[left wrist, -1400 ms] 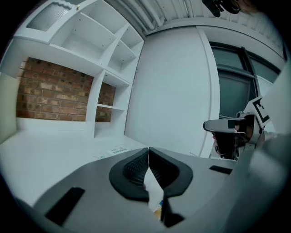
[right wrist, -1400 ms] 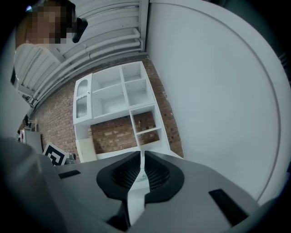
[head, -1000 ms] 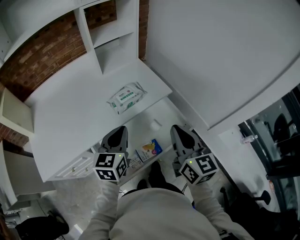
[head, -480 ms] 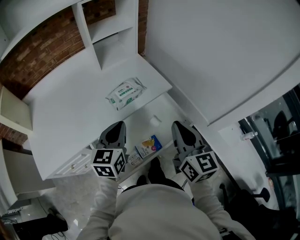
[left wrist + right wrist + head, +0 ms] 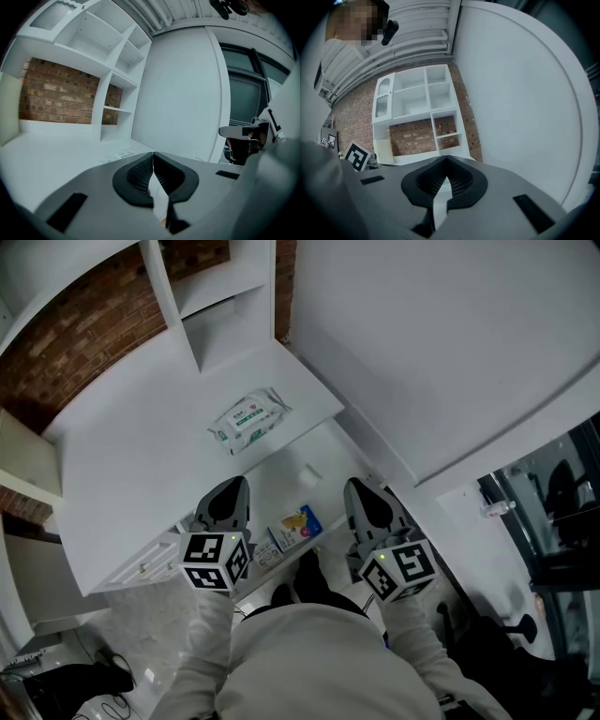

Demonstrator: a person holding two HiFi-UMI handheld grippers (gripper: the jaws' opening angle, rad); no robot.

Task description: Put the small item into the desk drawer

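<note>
1. While both tools hang low in front of the person's body, the left tool [image 5: 232,493] has its jaws together with nothing between them; the right tool [image 5: 362,493] is the same, pads meeting at the tip, empty.
2. Wipes pack [image 5: 248,420] lies flat on the white worktop [image 5: 141,456], well ahead of both tools and nearer the left one.
3. Below the worktop's near edge a white tray-like drawer [image 5: 281,486] appears to stand open; in it lie a small coloured packet [image 5: 298,526] and a small white thing [image 5: 309,472], too small to identify.
4. Judgement: the scene fits two stages; either the wipes pack is the small item and waits on the worktop, or the small item is one of those already in the drawer; the pictures do not settle which.
5. Doing either well: shut jaws grip nothing, so any grasp needs them parted beforehand; a soft flat pack likely wants a pinch across its short side, low to the surface.
6. Both tools sit just over the drawer's opening; keep them above its front rim when travelling, to avoid knocking the packet.
7. Gripper views look across the worktop toward the shelves and wall, not into the drawer; trust the head view for placement there.
</note>
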